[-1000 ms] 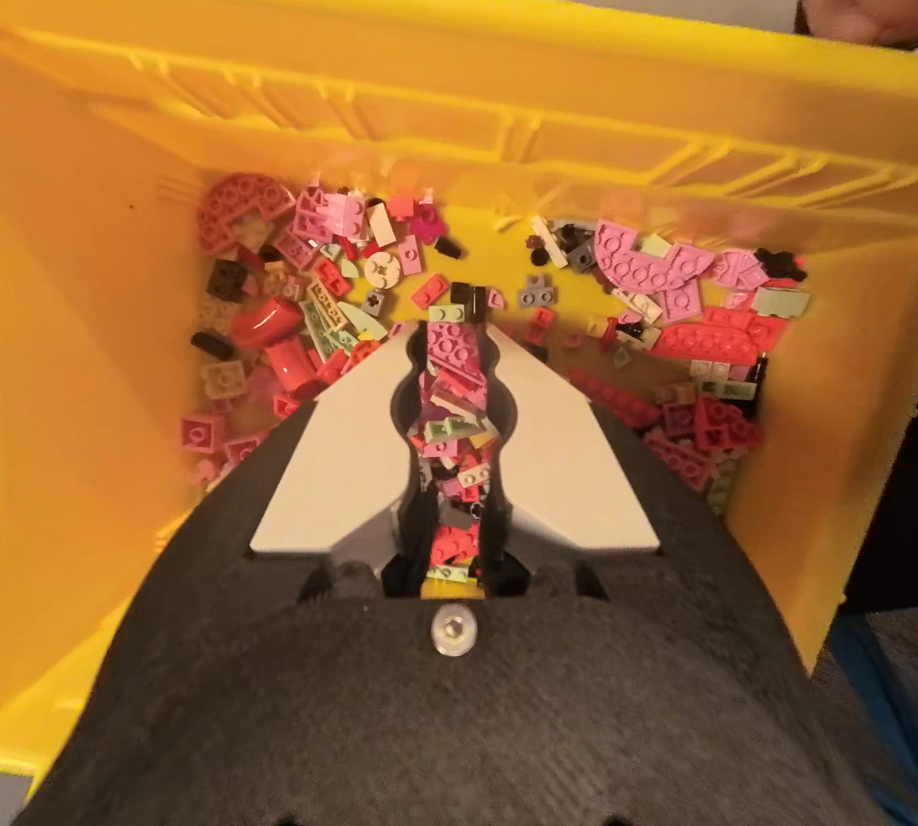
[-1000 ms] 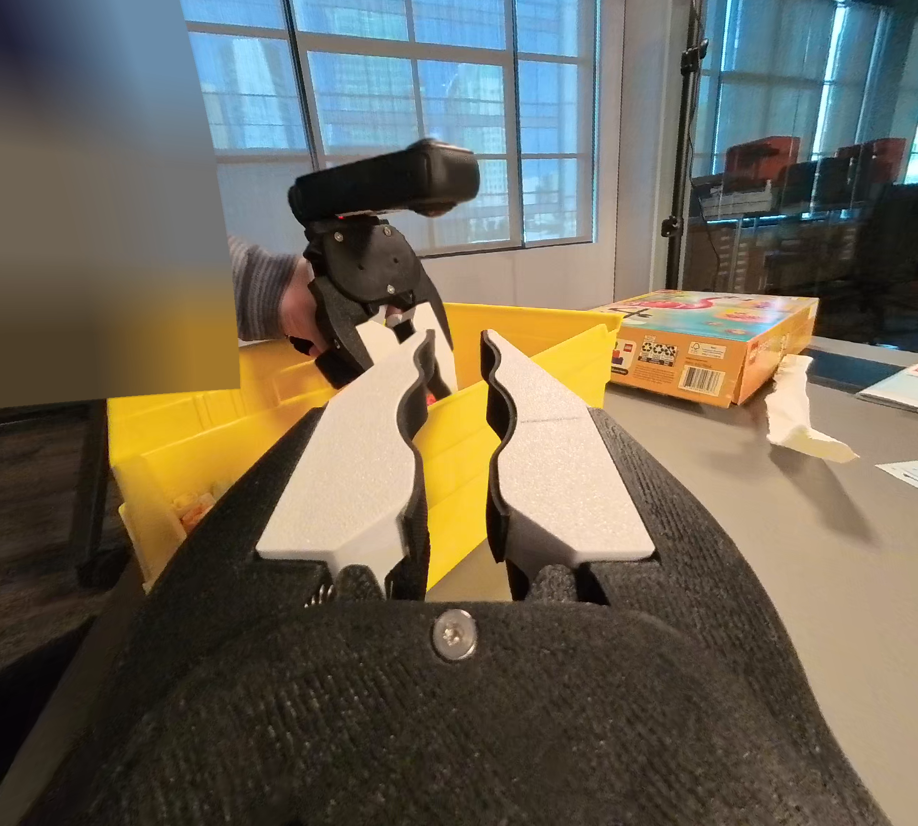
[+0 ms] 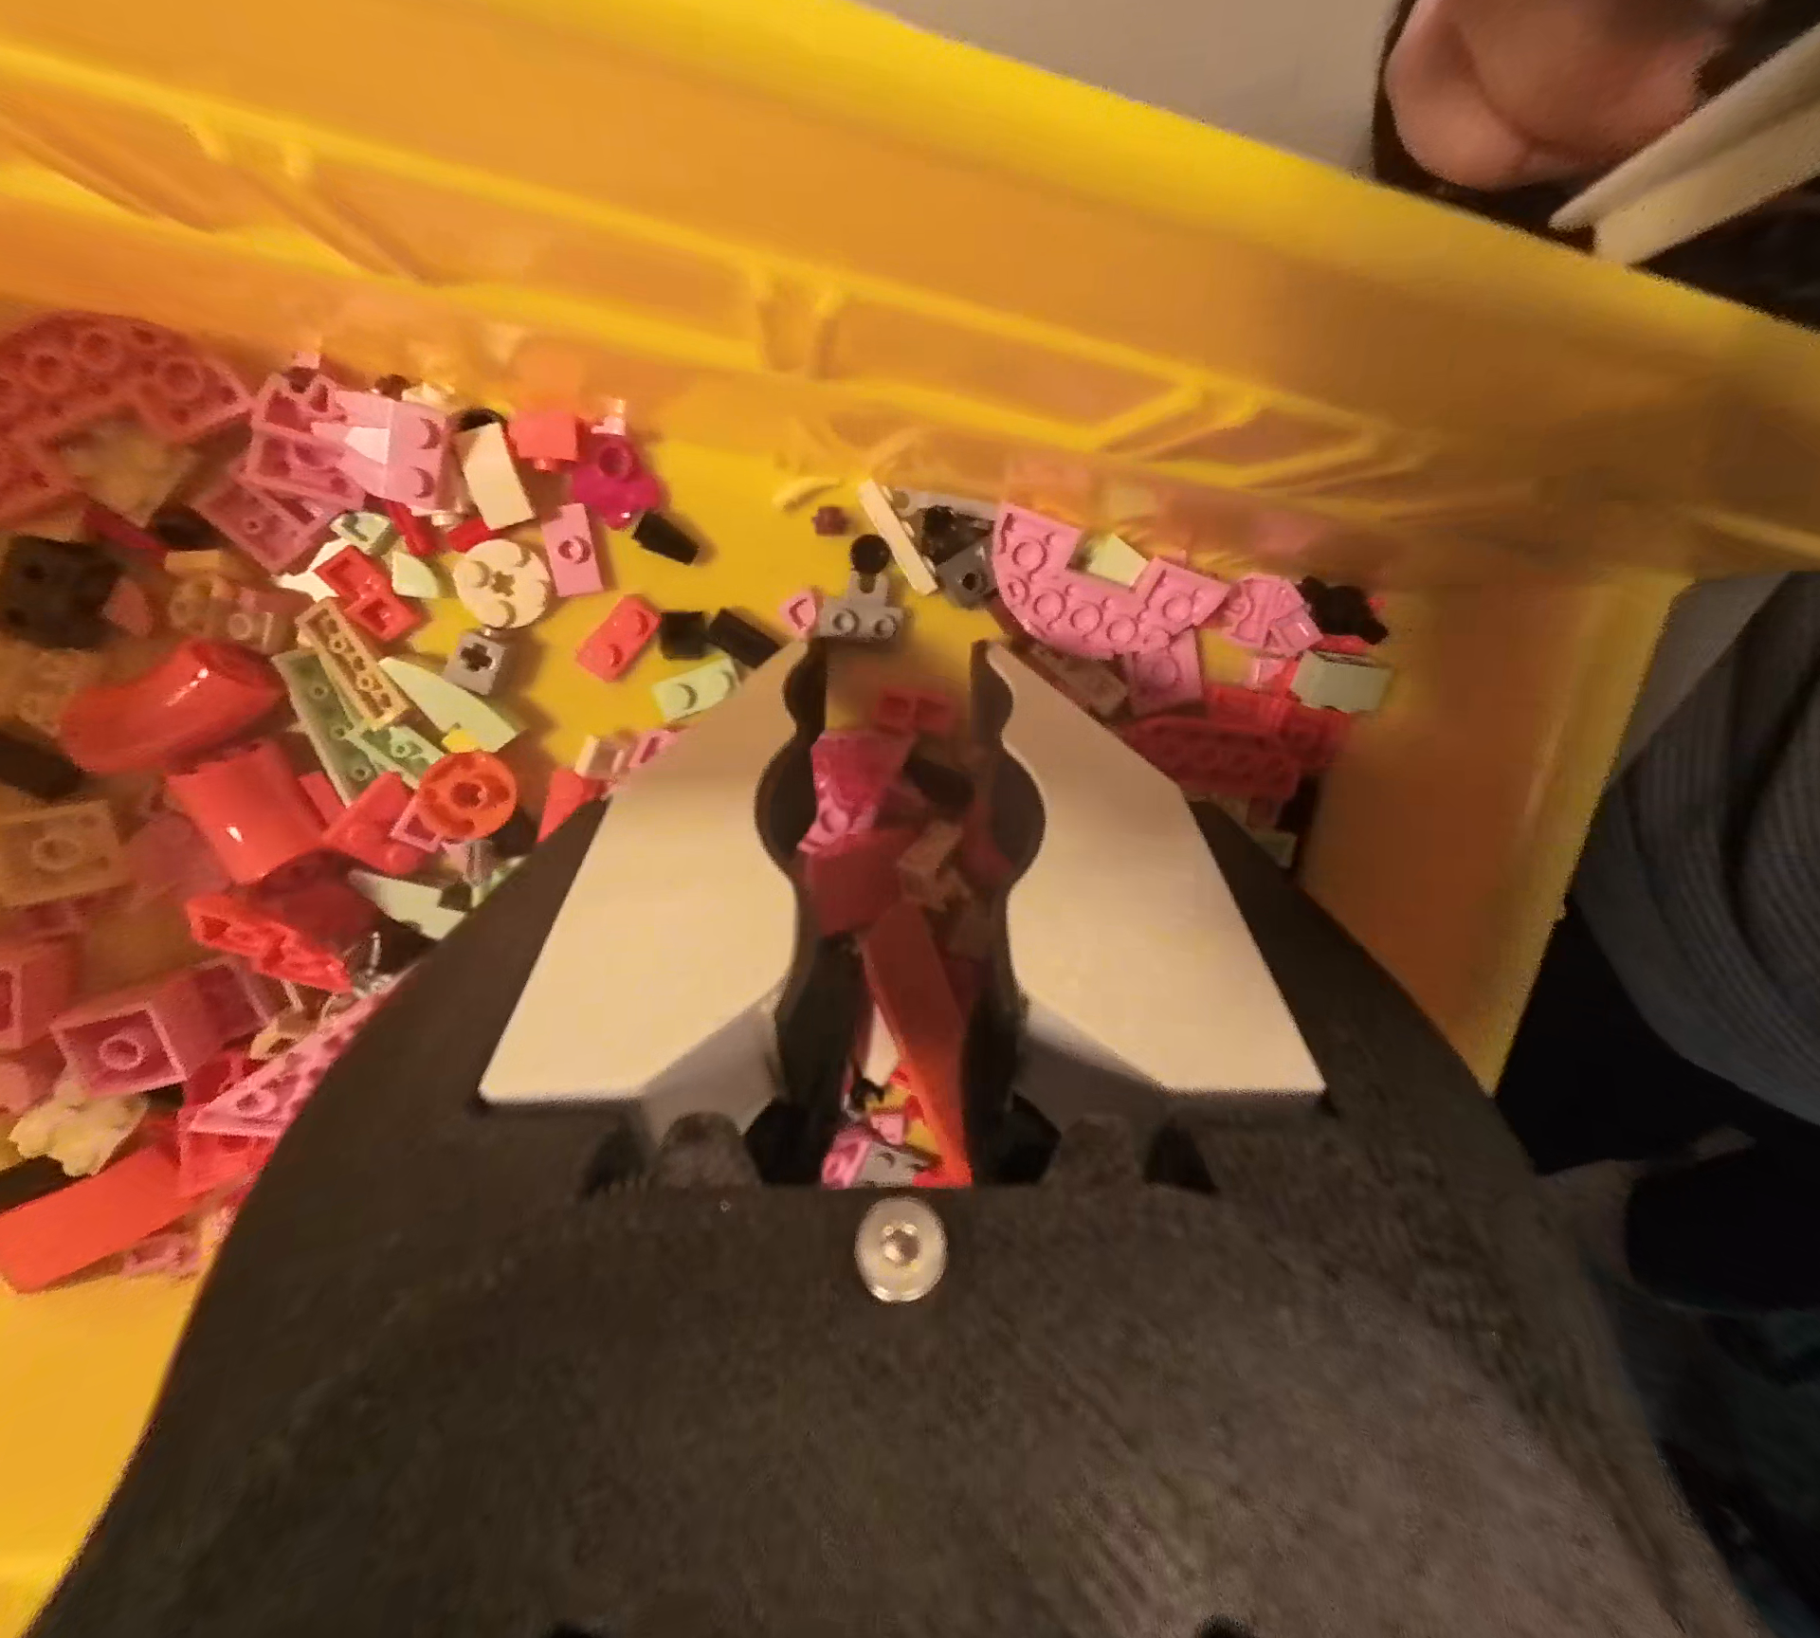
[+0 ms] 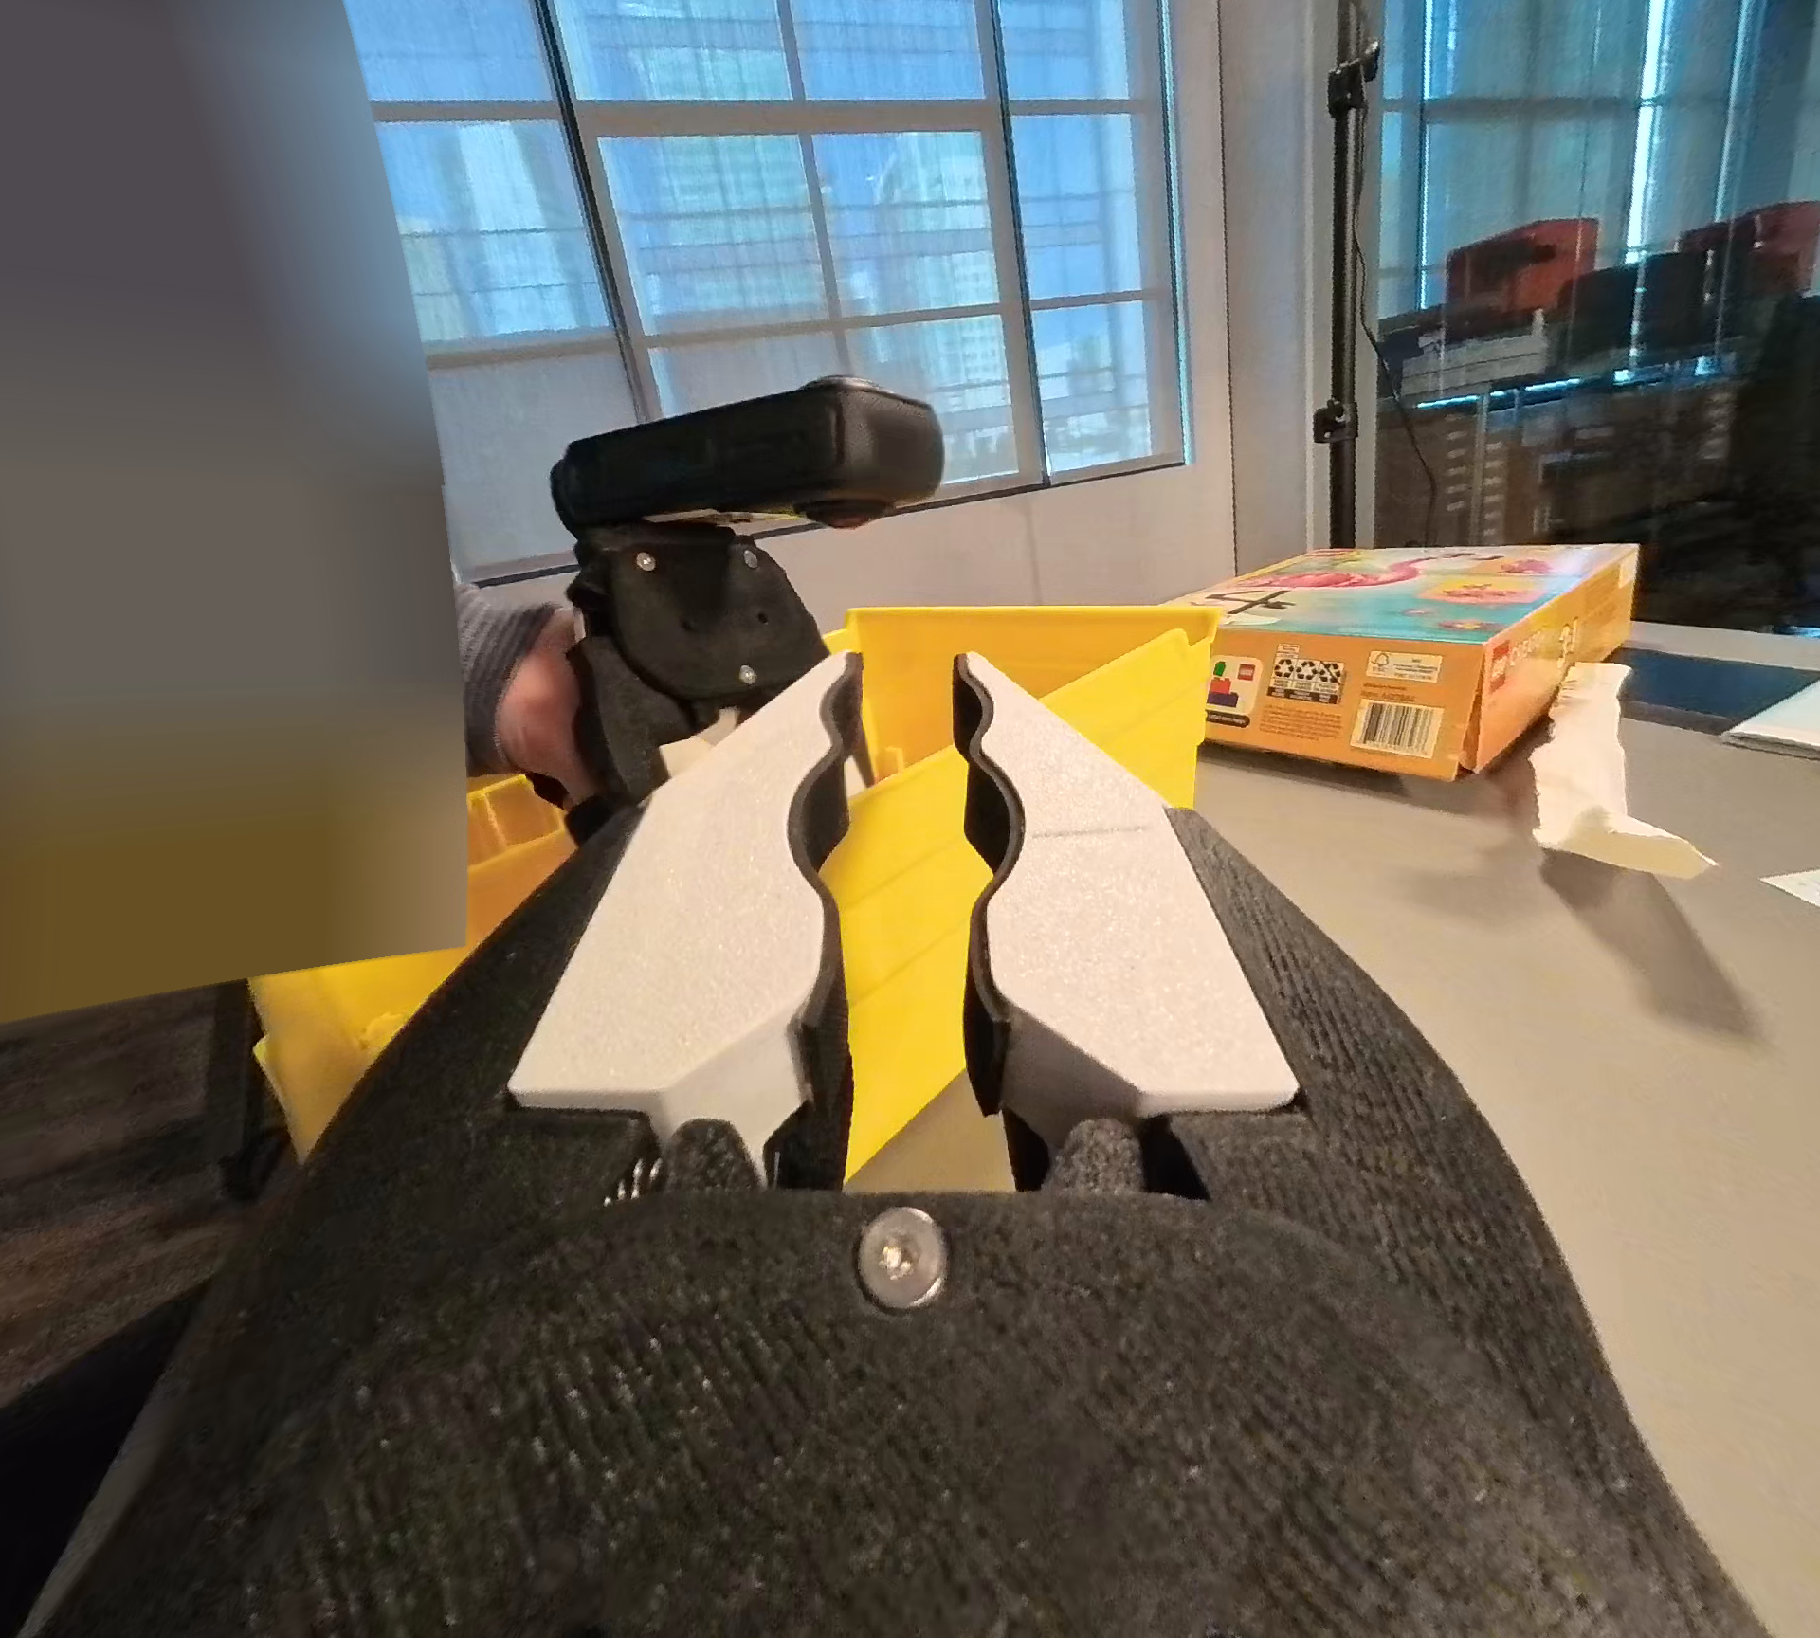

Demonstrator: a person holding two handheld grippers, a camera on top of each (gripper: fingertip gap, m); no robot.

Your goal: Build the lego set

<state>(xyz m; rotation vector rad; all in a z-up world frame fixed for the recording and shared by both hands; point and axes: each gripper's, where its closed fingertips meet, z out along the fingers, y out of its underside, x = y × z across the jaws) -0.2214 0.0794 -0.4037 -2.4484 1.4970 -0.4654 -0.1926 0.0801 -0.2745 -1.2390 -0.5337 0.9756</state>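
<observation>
Yellow bin (image 3: 689,143): rigid plastic, ribbed under the rim, standing on a grey table (image 4: 1477,1049). Its floor carries loose toy bricks (image 3: 295,704) in pink, red, coral, pale green, cream, grey and black. They are thick toward the bin's left side, with a second heap in its right corner. A patch of bare yellow floor lies between the heaps.

Left gripper (image 3: 891,655): lowered inside the bin, tips near the far wall. The jaws stand partly apart. Dark pink and red bricks (image 3: 867,813) show in the gap, blurred; whether the pads press on any of them cannot be told. A small grey plate (image 3: 862,618) lies just beyond the tips.

Right gripper (image 4: 906,665): outside the bin, above the table and aimed across the bin's near rim. The jaws are narrowly parted with nothing between the pads. The right wrist view shows a hand (image 4: 537,719) holding the left gripper over the bin. A printed cardboard box (image 4: 1418,655) lies on the table beyond the bin, with crumpled white paper (image 4: 1595,783) beside it.
</observation>
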